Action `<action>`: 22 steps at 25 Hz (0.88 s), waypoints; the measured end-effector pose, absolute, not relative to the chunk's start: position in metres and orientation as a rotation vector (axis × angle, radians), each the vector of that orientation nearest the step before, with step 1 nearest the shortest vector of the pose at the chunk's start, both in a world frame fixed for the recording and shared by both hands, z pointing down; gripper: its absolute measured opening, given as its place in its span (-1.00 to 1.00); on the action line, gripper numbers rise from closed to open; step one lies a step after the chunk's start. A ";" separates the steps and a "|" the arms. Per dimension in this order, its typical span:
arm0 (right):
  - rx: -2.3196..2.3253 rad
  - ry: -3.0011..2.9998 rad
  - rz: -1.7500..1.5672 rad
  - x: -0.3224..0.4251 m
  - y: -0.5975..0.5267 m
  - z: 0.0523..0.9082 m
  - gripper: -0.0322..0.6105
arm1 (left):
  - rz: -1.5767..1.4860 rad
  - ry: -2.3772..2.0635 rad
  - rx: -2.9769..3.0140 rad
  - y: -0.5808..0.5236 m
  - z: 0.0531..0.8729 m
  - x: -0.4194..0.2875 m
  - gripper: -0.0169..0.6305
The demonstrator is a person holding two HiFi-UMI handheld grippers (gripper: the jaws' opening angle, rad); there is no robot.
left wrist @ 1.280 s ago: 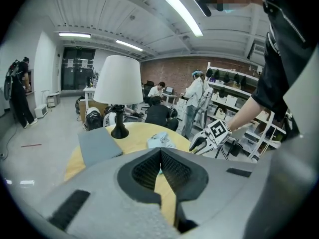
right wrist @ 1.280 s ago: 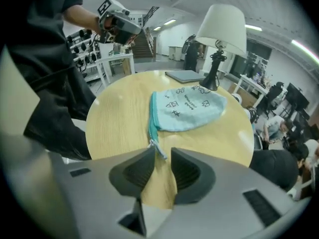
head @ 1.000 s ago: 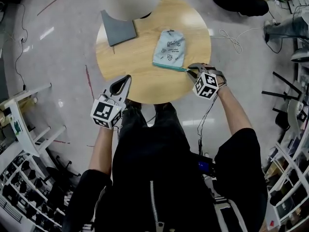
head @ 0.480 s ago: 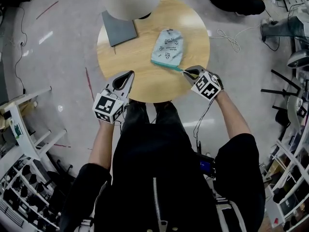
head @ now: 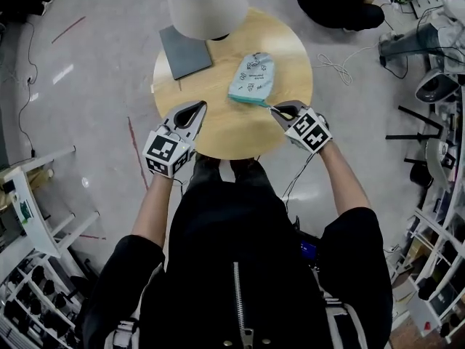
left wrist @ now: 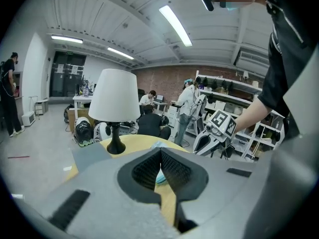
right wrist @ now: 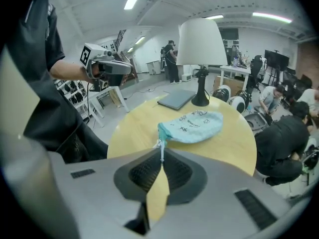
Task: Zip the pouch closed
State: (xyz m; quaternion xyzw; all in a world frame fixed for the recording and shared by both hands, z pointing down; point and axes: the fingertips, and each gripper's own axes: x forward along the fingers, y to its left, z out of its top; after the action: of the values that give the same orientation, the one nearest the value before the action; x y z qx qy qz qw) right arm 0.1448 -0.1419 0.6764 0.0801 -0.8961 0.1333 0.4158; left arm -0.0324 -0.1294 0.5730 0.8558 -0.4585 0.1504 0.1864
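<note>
**Right gripper pinches the pouch's pull cord; left gripper clenched on nothing**

The pale blue pouch (head: 253,78) lies on the round wooden table (head: 218,126), a little toward the right edge and between the middle and the far edge. Its teal end points to the near right edge. From this end a thin white pull cord (right wrist: 161,148) runs straight to the right gripper (head: 277,109), which stands over the near right edge. Its jaws are pressed together on the cord.

The left gripper (head: 198,107) is over the near left edge, well apart from the pouch. Its jaws are closed tight against each other with nothing between them.

A lamp (head: 205,6) with a white shade stands at the far edge. A flat grey object (head: 185,51) lies beside it at the far left edge.
</note>
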 end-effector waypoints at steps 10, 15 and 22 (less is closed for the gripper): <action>0.418 -2.325 0.416 0.102 -0.154 0.623 -0.84 | 0.389 -1.271 2.521 -0.137 0.543 -0.065 -0.93; 0.494 -2.356 0.457 0.080 -0.157 0.591 -0.84 | 0.366 -1.264 2.573 -0.139 0.526 -0.079 -0.93; 0.586 -2.405 0.580 0.066 -0.163 0.546 -0.84 | 0.355 -1.222 2.678 -0.149 0.506 -0.076 -0.93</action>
State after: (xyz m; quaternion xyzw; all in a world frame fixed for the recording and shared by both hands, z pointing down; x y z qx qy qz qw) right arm 0.0665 -0.1625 0.5461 0.2204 -0.9037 0.2179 0.2953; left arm -0.0760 -0.1493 0.5062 0.8997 -0.4105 0.1192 0.0883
